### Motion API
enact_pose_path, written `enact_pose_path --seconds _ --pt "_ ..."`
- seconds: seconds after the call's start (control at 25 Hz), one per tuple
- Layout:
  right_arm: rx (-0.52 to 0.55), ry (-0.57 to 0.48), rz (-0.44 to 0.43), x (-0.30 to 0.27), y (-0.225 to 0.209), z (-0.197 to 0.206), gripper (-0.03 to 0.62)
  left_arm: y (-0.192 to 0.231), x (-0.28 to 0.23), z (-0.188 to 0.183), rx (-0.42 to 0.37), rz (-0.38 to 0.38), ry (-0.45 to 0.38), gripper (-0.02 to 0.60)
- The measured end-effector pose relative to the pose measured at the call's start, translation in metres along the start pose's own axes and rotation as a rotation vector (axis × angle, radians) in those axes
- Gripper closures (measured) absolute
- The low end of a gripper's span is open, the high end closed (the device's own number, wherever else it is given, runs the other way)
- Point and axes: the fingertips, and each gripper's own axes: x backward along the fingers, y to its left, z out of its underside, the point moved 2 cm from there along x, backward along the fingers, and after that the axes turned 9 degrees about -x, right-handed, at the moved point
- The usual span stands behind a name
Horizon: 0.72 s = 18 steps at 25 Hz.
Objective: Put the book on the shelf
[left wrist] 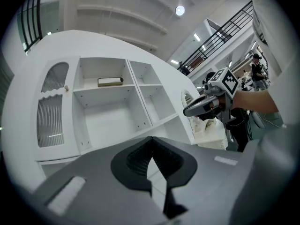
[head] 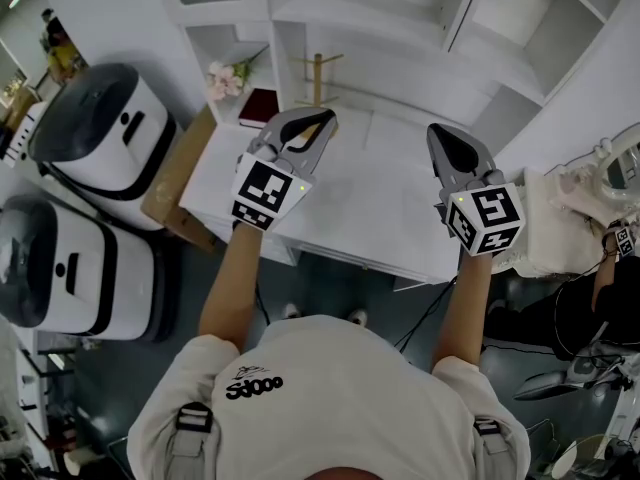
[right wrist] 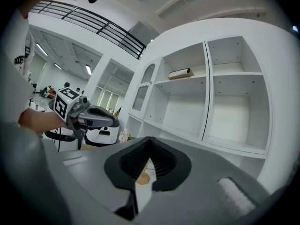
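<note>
A dark red book [head: 258,106] lies at the back left of the white desk [head: 380,218], beside the shelf unit [head: 400,28]. My left gripper [head: 325,118] hovers shut and empty over the desk, just right of the book. My right gripper [head: 445,131] hangs shut over the desk's right half, holding nothing. In the left gripper view the jaws [left wrist: 150,138] meet in front of the white shelves [left wrist: 108,111]. A pale flat object [left wrist: 110,81] lies in an upper compartment. The right gripper view shows its shut jaws [right wrist: 150,138], that same object [right wrist: 179,73] and the left gripper [right wrist: 89,116].
A wooden stand [head: 318,73] and pink flowers [head: 225,78] sit at the desk's back. A cardboard box [head: 180,178] leans at the desk's left, beyond it two white-and-grey machines [head: 100,133]. Another person [head: 600,298] and a cluttered white table [head: 575,218] are at the right.
</note>
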Motion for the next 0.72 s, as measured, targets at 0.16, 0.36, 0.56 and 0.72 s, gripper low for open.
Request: enact_pose_path --seconds 0.16,0.36,0.56,0.72 --pt "-0.012 0.002 -0.002 -0.002 0.003 0.0018 0.592 -0.002 0.0 0.0016 0.005 0.009 0.002 0.563" --pt "-0.012 0.001 0.009 -0.003 0.0013 0.0033 0.592 -0.0008 -0.0001 0.0027 0.008 0.004 0.002 0.563" --pt "-0.016 0.001 0.012 -0.0045 0.0023 0.0035 0.592 0.0025 0.0011 0.0017 0.01 0.004 -0.002 0.563" --pt "-0.017 0.002 0.011 -0.0041 0.0024 0.0046 0.592 0.0023 0.0013 0.0016 0.011 0.005 -0.004 0.563"
